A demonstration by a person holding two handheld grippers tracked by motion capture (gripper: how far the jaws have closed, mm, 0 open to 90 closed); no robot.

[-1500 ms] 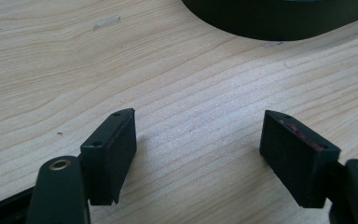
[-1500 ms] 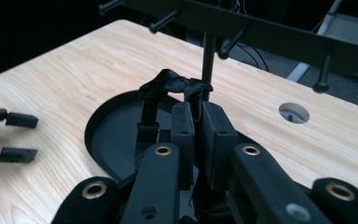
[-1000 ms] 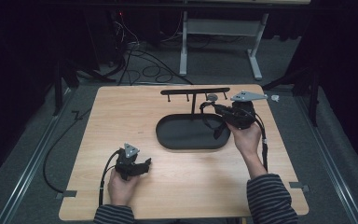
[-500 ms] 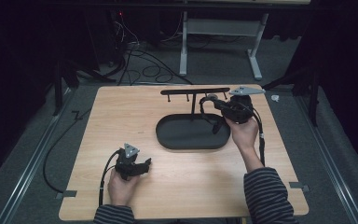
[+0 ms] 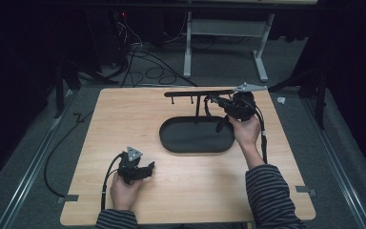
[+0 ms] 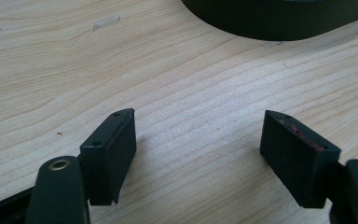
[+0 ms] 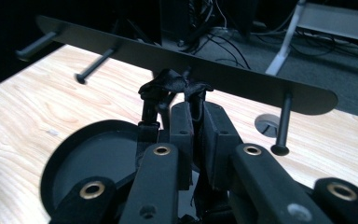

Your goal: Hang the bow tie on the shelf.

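High view: wooden counter (image 5: 186, 191) on a dark carpeted floor, cables and a white desk frame (image 5: 228, 43) behind it. A black oval tray (image 5: 171, 138) sits right of centre on the counter. A post rises from the tray's far side and carries a thin black horizontal bar (image 5: 195, 93) with short pegs hanging below it. The right tool (image 5: 219, 102) is held up at the bar's right end, above the tray's far right edge, gripped by the right hand (image 5: 245, 131) in a striped sleeve; its grey plate sticks out past the bar end. A black cable trails down from it along the forearm. The left tool (image 5: 147, 168) rests low on the counter near the front left, well apart from the tray, held by the left hand (image 5: 124, 188); jaws point right toward the tray.

Left gripper view: left tool (image 6: 198, 154) is spread wide, both black pads just above bare wood grain, nothing between them. The tray's curved wall (image 6: 270, 23) shows at the top edge, some way ahead.

Right gripper view: right tool (image 7: 196, 126) has its jaws pressed together on a strip of black fabric (image 7: 175, 86), which bunches into a crumpled knot just above the jaw tips, right under the bar (image 7: 242, 81). Cannot tell whether the fabric touches the bar. One peg (image 7: 282, 123) hangs just to the right of the tool, two more pegs sit farther left. The tray (image 7: 88, 158) lies below and left of the jaws.
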